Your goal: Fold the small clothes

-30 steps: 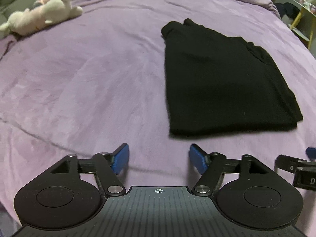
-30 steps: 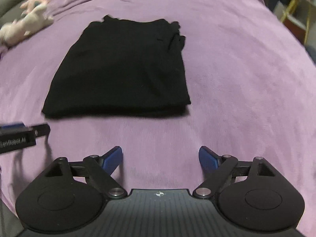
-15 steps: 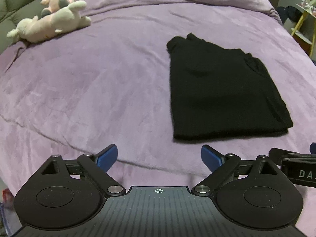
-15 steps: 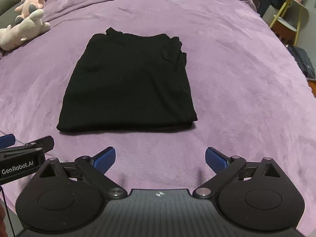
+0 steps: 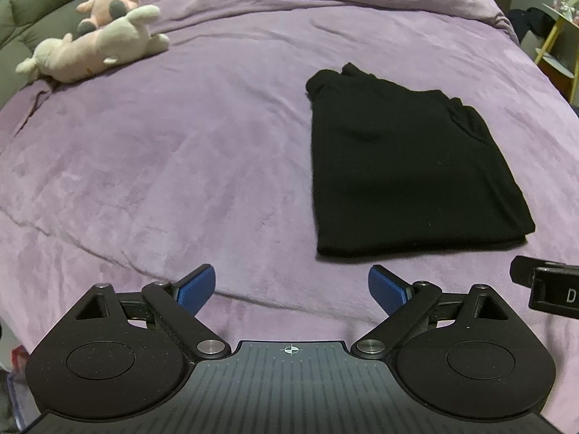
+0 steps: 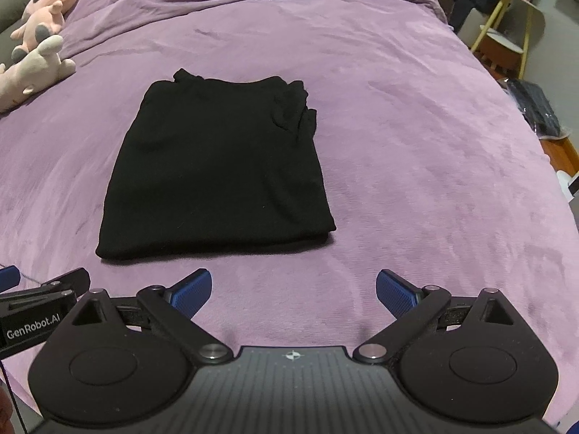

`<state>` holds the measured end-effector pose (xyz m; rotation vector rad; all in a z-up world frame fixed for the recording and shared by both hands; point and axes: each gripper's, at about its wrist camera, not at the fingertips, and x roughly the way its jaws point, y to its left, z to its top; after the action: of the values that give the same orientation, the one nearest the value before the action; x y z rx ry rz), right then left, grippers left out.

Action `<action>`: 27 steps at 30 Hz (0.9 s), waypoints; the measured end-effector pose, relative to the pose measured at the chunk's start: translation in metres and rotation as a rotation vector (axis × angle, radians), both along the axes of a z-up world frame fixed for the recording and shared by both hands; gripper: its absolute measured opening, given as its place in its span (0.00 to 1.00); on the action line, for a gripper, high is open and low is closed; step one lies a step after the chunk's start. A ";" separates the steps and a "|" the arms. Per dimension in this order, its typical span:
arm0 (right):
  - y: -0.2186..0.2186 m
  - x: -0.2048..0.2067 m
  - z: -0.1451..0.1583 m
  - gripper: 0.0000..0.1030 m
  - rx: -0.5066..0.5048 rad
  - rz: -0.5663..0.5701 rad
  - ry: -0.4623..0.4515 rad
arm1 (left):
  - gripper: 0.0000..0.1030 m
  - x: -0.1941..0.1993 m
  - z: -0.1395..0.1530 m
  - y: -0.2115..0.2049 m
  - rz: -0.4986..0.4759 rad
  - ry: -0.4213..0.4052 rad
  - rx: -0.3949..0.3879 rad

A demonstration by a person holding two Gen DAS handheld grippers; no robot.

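A black garment (image 5: 405,170) lies folded into a flat rectangle on the purple bedspread (image 5: 181,152); it also shows in the right wrist view (image 6: 217,173). My left gripper (image 5: 291,287) is open and empty, near the bed's front edge, short of the garment and to its left. My right gripper (image 6: 293,289) is open and empty, just in front of the garment's near edge. Each gripper's body shows at the edge of the other's view.
Two plush toys (image 5: 97,43) lie at the far left of the bed, also in the right wrist view (image 6: 32,54). A yellow-legged side table (image 6: 514,25) and dark clothes stand beyond the bed's right side. The bedspread bunches up at the far end.
Both grippers have pulled back and up from the garment, which looks smaller and farther. Both jaws have opened wider. The garment has not moved.
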<state>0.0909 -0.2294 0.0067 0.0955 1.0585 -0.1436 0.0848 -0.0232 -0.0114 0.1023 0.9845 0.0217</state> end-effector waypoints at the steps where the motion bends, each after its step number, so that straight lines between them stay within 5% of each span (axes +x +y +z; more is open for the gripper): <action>1: 0.000 0.000 0.000 0.95 -0.001 -0.002 -0.001 | 0.93 0.000 0.000 -0.001 -0.002 0.001 0.000; 27: -0.007 -0.001 -0.003 0.95 0.017 -0.019 0.007 | 0.93 -0.001 -0.001 -0.008 -0.020 0.030 0.007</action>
<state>0.0895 -0.2365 0.0039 0.1205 1.0658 -0.1521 0.0843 -0.0309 -0.0125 0.1197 1.0130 0.0052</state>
